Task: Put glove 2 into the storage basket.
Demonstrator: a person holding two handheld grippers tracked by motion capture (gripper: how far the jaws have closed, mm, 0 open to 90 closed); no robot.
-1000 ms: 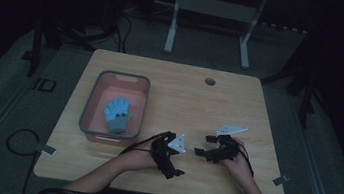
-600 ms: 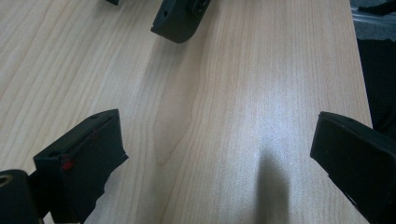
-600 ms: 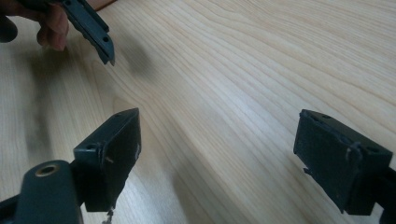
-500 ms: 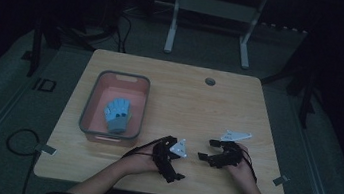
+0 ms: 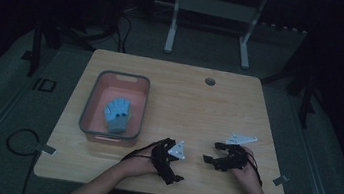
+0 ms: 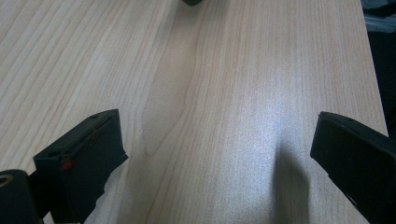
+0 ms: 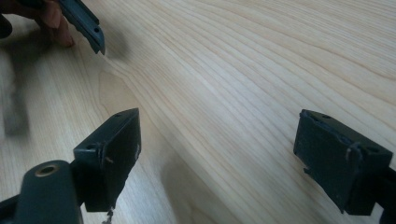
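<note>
A pink tray with a grey rim (image 5: 90,100) stands on the left half of the wooden table (image 5: 194,105), and a light blue glove-like thing (image 5: 116,114) lies in it. My left gripper (image 5: 171,162) rests low over the table's front middle, to the right of the tray. Its jaws stand wide open over bare wood in the left gripper view (image 6: 217,135). My right gripper (image 5: 210,152) is a short way to its right, facing it. It is open too (image 7: 219,133), with nothing between the jaws.
A small round grommet hole (image 5: 210,81) sits near the table's far edge. In the right gripper view, the other hand and one jaw of its gripper (image 7: 86,21) show at top left. A metal stand's legs (image 5: 209,26) are on the floor beyond the table.
Both grippers have drifted a little toward the table's near edge, the right one more than the left. Both stay open and empty.
</note>
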